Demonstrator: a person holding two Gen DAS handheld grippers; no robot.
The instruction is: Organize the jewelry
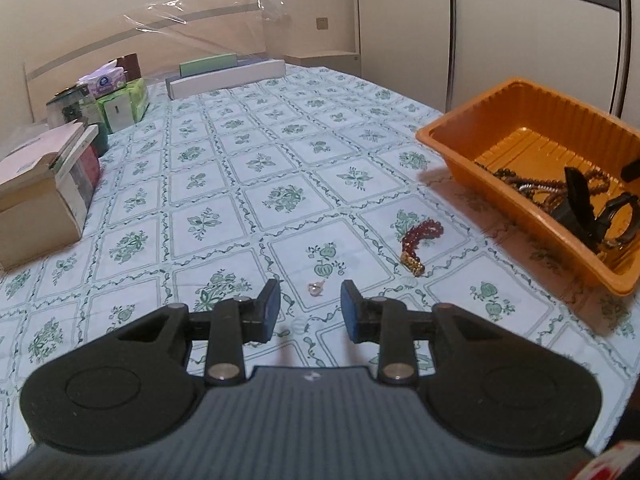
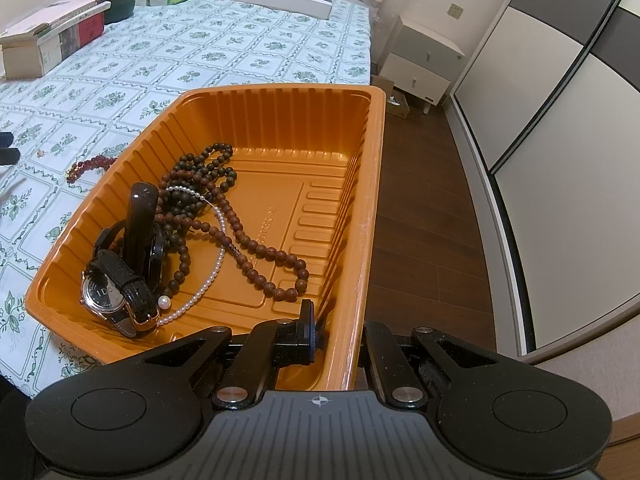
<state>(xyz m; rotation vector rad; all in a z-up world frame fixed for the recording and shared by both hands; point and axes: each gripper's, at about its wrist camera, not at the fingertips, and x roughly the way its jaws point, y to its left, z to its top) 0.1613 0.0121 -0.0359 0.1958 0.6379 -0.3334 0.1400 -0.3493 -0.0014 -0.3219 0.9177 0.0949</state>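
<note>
Left gripper (image 1: 310,306): jaws apart, above a small ring (image 1: 315,289) on the tablecloth (image 1: 224,168). Right gripper (image 2: 338,334): jaws clamped on the orange tray (image 2: 280,120) wall

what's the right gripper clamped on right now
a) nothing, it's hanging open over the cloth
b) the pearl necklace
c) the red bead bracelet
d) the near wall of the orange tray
d: in the right wrist view the right gripper has one finger inside and one outside the orange tray, pinching its near wall, while the red bead bracelet lies out on the cloth.
</note>
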